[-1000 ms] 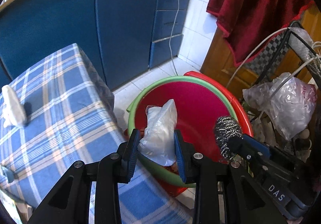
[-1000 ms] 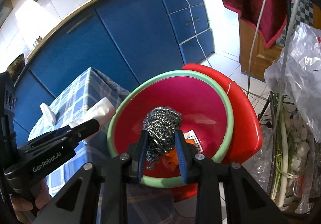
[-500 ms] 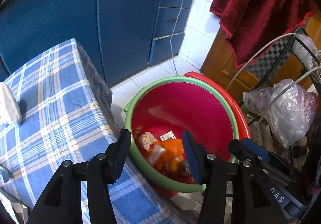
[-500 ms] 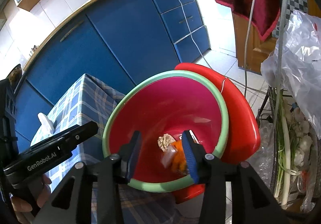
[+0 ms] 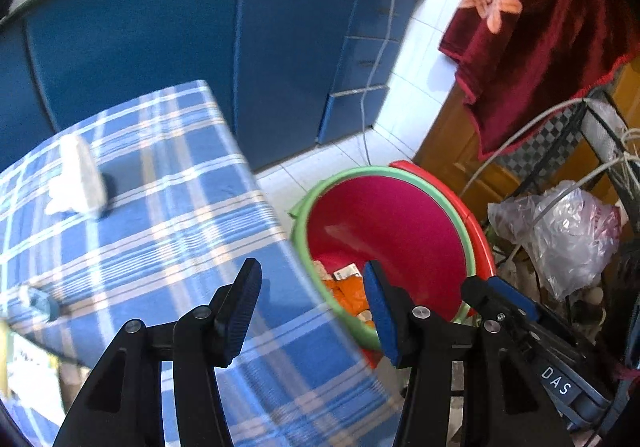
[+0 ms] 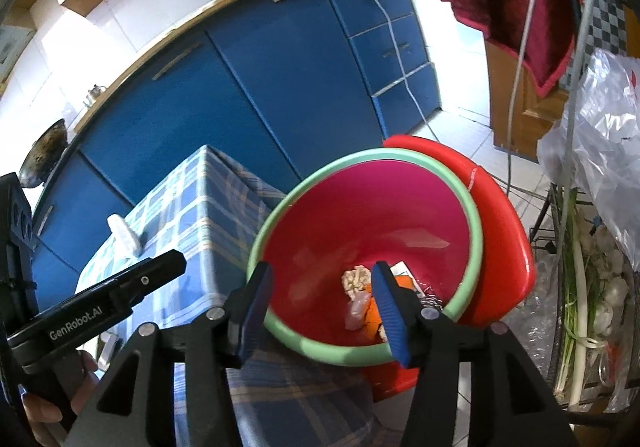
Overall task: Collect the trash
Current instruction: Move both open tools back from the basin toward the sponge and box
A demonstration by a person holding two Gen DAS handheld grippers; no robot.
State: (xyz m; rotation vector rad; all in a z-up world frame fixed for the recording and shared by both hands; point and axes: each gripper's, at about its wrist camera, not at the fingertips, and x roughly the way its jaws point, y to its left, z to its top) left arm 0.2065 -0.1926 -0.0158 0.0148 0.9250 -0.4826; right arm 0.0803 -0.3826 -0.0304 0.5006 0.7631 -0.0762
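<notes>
1. I am holding the left gripper (image 5: 310, 307) with its jaws apart and nothing between them; it is hanging over the corner of the checked tablecloth (image 5: 168, 207) beside the bin.
2. I am watching the right gripper (image 6: 320, 311) with its jaws opening, empty too, hovering over the near rim of the red bin (image 6: 372, 215) with the green rim.
3. The collected trash is sitting at the bottom of the bin: orange wrappers (image 5: 346, 293), a crumpled pale lump (image 6: 356, 279) and a glint of steel wool (image 6: 432, 301) at the right edge.
4. One piece is lying out on the tablecloth, the white wad (image 5: 78, 183) well apart from both grippers, so I am judging it to be the next target.
5. I am worrying about the reach: the left gripper is starting at the table's near corner, and a low sweep could be snagging the cloth and dragging it.
6. The wad is looking soft and loose, so a shallow pinch could be catching only a fold and letting it fall short of the bin.
7. The two grippers are sitting close together at the bin, so turning either one quickly could be knocking them against each other or tipping the bin's rim.
8. A small blue object (image 5: 42, 303) at the cloth's left edge is too blurred for me to identify.
</notes>
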